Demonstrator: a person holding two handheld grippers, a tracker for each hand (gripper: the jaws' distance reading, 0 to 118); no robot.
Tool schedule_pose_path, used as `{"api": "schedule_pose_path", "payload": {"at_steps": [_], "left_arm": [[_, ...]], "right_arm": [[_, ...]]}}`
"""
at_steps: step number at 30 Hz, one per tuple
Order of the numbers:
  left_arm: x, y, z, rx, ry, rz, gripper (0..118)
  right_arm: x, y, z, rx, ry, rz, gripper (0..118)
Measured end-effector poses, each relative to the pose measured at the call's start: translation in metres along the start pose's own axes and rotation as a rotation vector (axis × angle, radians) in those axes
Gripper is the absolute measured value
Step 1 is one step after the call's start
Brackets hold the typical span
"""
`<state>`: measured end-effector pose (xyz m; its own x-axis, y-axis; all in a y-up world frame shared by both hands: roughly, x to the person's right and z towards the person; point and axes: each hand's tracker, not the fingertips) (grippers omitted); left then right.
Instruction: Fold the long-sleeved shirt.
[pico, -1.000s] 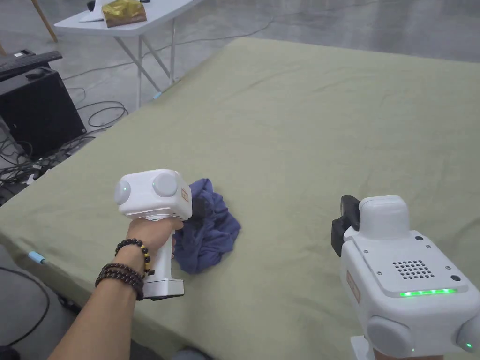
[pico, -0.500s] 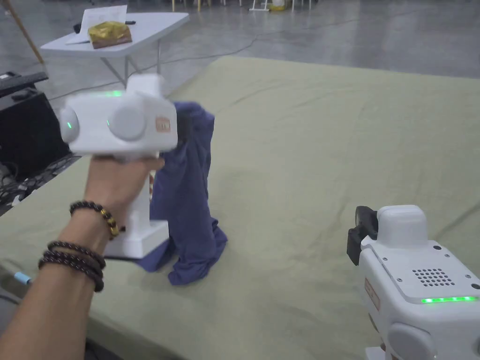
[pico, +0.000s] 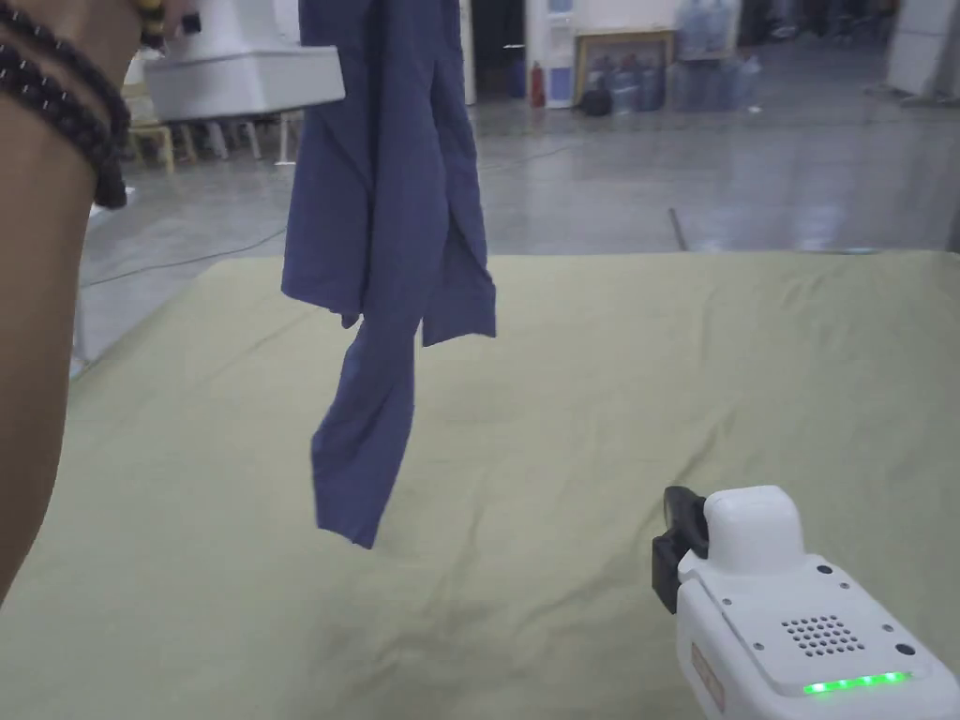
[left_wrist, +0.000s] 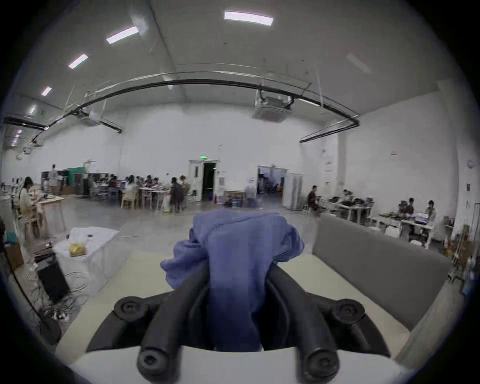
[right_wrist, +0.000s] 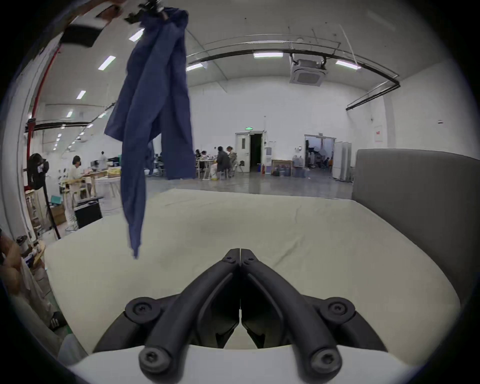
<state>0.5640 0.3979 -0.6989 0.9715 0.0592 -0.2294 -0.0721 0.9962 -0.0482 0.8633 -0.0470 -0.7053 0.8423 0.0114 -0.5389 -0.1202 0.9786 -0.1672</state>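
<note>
Left gripper (left_wrist: 237, 262): both jaws clenched on a bunch of the blue long-sleeved shirt (pico: 389, 216); cloth is wadded between the black jaws and spills over their tips. Gripper raised high, its white body at the top left of the head view.

Shirt hangs straight down from that grip, fully clear of the bed (pico: 609, 394). Body of the garment bunched lengthwise; one sleeve (pico: 361, 450) dangles lowest, its end hanging above the olive sheet, with a gap visible in the right gripper view. A shorter cuffed part ends about midway down.

Right gripper (right_wrist: 240, 256): jaws closed tip to tip, nothing between them. Held low over the near right part of the bed, well apart from the shirt.

Grey headboard (right_wrist: 415, 197) along the right edge of the bed.
</note>
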Motion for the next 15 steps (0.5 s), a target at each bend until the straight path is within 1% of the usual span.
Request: {"api": "schedule_pose_path", "payload": {"at_steps": [2,3,5,7,9,11,12,15], "left_arm": [[0.029,0.005,-0.024,-0.018,-0.048,-0.013,11],[0.039,0.004,-0.032,-0.024,-0.046,-0.027,11],[0.06,-0.014,-0.054,-0.058,-0.056,-0.06,11],[0.072,-0.045,-0.073,-0.114,-0.096,-0.046,11],[0.081,-0.087,-0.088,-0.171,-0.142,-0.031,11],[0.095,-0.148,-0.1,-0.228,-0.155,-0.09,11],[0.1,-0.175,-0.105,-0.261,-0.164,-0.093,11],[0.114,-0.272,-0.126,-0.399,-0.19,-0.064,11]], "right_arm": [[0.017,-0.001,0.006,-0.002,-0.045,-0.009,2],[0.022,-0.002,0.009,-0.002,-0.059,-0.012,2],[0.038,-0.006,0.017,0.0,-0.097,-0.033,2],[0.051,-0.009,0.022,-0.007,-0.121,-0.039,2],[0.063,-0.014,0.026,-0.018,-0.155,-0.038,2],[0.074,-0.021,0.027,-0.03,-0.18,-0.047,2],[0.078,-0.023,0.026,-0.037,-0.188,-0.054,2],[0.09,-0.033,0.023,-0.061,-0.212,-0.075,2]]}}
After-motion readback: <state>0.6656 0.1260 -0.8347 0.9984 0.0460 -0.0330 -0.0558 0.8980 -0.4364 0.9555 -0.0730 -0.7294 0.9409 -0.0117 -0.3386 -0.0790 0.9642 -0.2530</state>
